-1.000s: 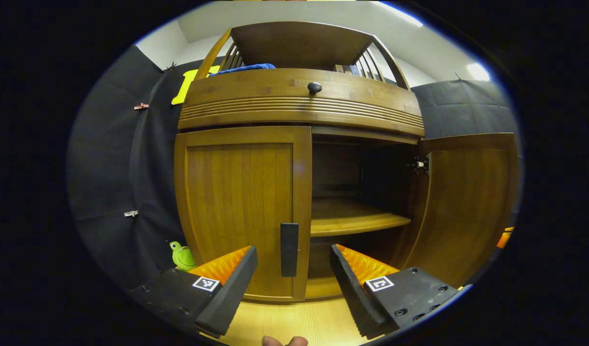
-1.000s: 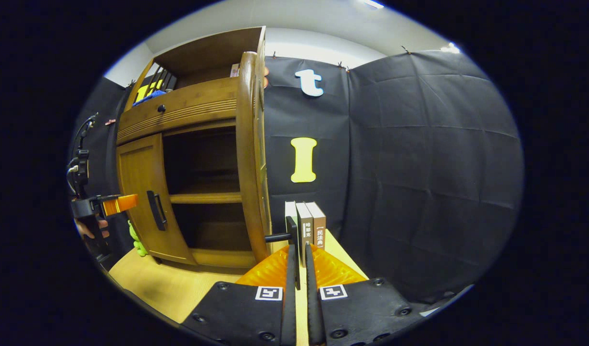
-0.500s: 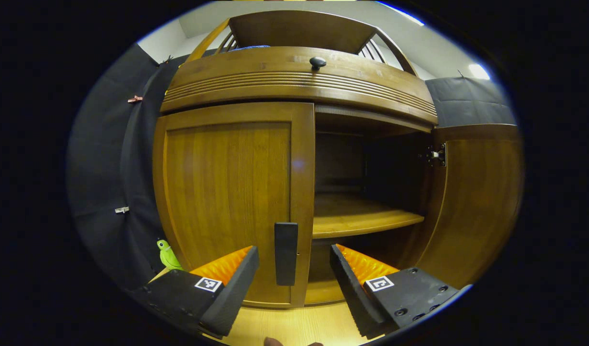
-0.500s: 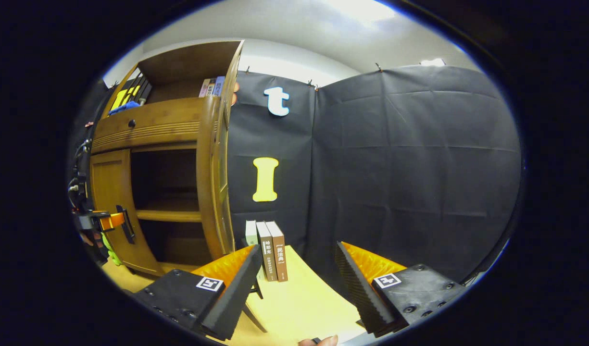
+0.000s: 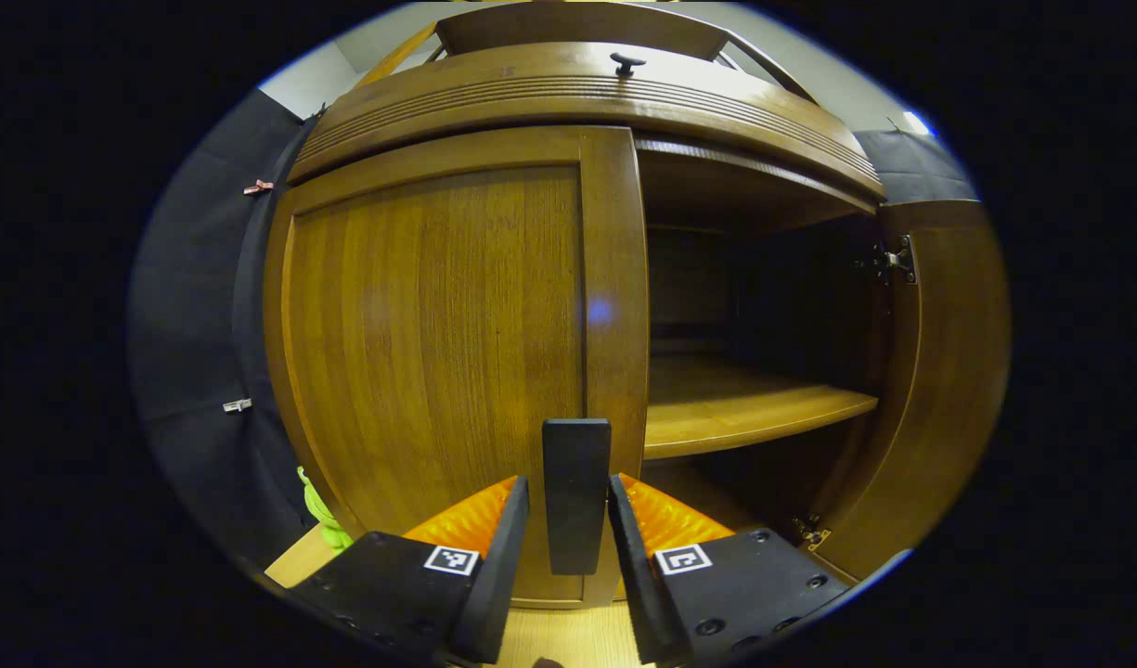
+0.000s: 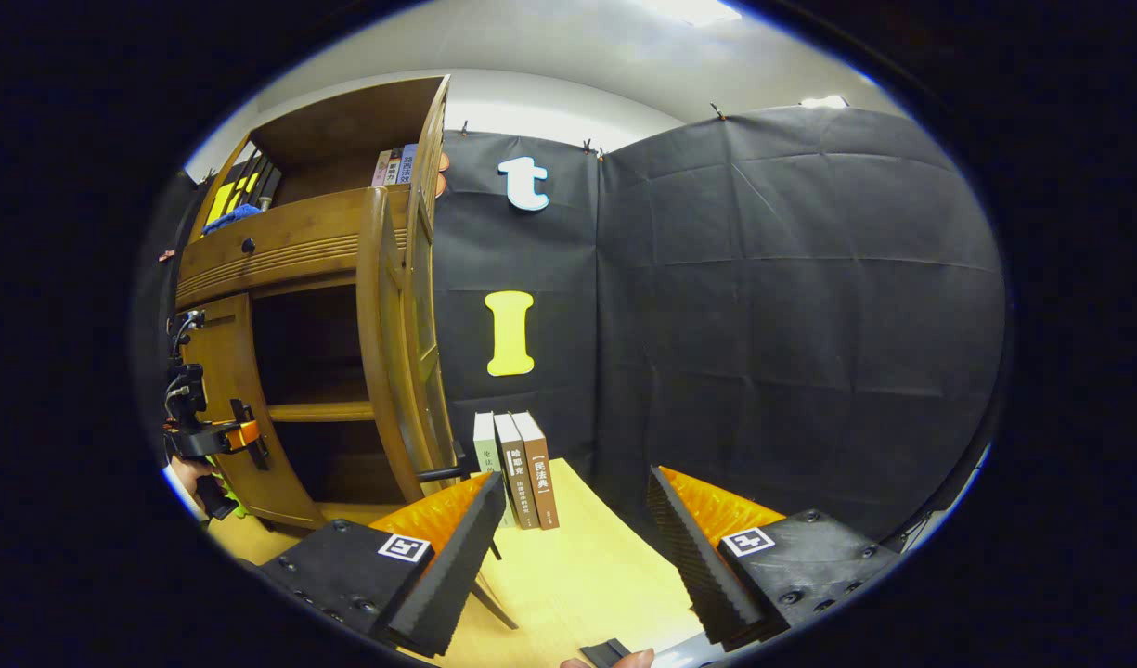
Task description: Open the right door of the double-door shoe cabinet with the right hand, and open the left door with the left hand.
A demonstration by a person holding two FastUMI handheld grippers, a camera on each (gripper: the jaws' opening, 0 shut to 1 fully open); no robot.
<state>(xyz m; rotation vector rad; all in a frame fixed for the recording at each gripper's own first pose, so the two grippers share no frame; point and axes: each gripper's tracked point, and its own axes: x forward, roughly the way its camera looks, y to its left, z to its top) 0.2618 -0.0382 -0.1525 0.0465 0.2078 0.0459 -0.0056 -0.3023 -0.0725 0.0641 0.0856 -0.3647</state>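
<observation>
**Left door handle bracketed; right door open**

Surface: a light wooden table top (image 6: 577,575) carries the shoe cabinet (image 5: 577,93), with black cloth walling the booth behind and beside it.

Three books (image 6: 517,468) stand upright on the table just right of the cabinet. A green toy (image 5: 322,515) sits at the cabinet's left foot.

The right door (image 5: 949,390) stands swung wide, exposing a bare inner shelf (image 5: 744,408). The left door (image 5: 438,353) is flush in its frame.

The left gripper (image 5: 573,533) has its fingers narrowed to either side of the dark vertical handle (image 5: 575,492); contact appears close, but I cannot tell whether both press on it. The right gripper (image 6: 577,520) hangs spread wide over the table, gripping nothing, with free table ahead of it.
</observation>
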